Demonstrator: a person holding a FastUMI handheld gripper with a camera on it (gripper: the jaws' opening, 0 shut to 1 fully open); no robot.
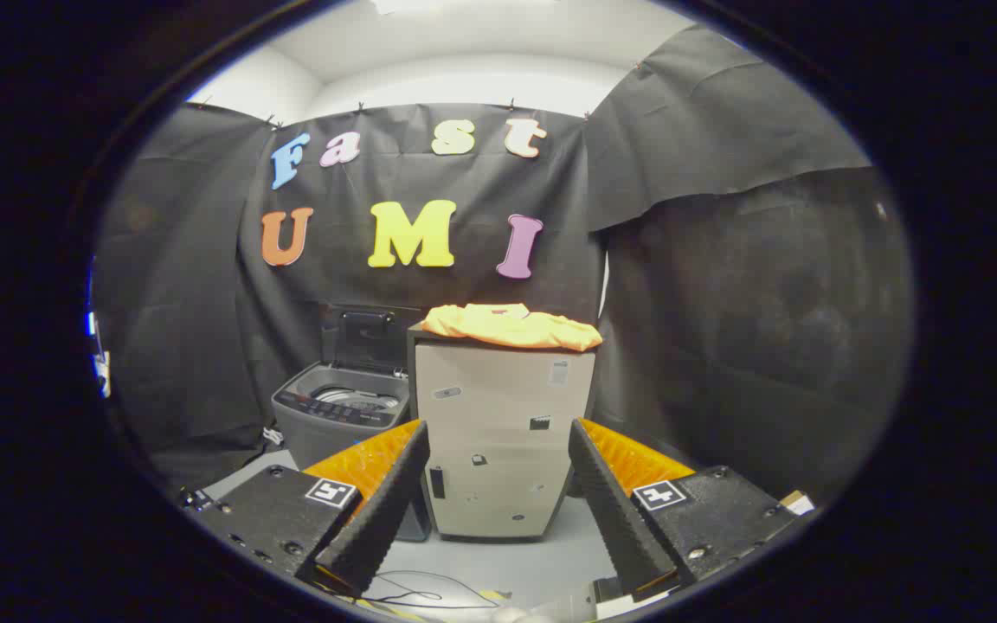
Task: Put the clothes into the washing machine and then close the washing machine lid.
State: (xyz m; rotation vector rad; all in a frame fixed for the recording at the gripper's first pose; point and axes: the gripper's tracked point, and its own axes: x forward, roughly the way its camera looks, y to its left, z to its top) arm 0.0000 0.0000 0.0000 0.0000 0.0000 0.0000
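Gripper view looks across the booth at a tall pale cabinet (503, 441) standing dead ahead, well beyond the fingers and framed in the gap between them. Just left of it, touching or nearly so, sits the washer (338, 424), a low grey top-loader with its lid (366, 339) flipped upright at the back, so the drum (356, 401) is open and ready. On top of the cabinet lies the shirt (511, 327), a yellow-orange thing folded loosely, one edge drooping a bit over the right front corner. A few cables (412, 593) trail on the floor near the fingers.

The gripper (498, 484) has its jaws spread wide and holds nothing, well apart from the shirt.

Handling-wise the shirt looks like the easy kind: light, soft, floppy, nothing to break. The catch is that it'll probably unfold and dangle once lifted, so a pinch on a single edge layer might drag a long tail across the cabinet top. Best bet looks like the bunched middle or that thick folded front edge, grabbing several layers at once so it comes up as a bundle. Fabric doesn't look slippery, so a firm squeeze should hold. Then it's a short hop left and down into the drum, and the lid needs tipping forward after.
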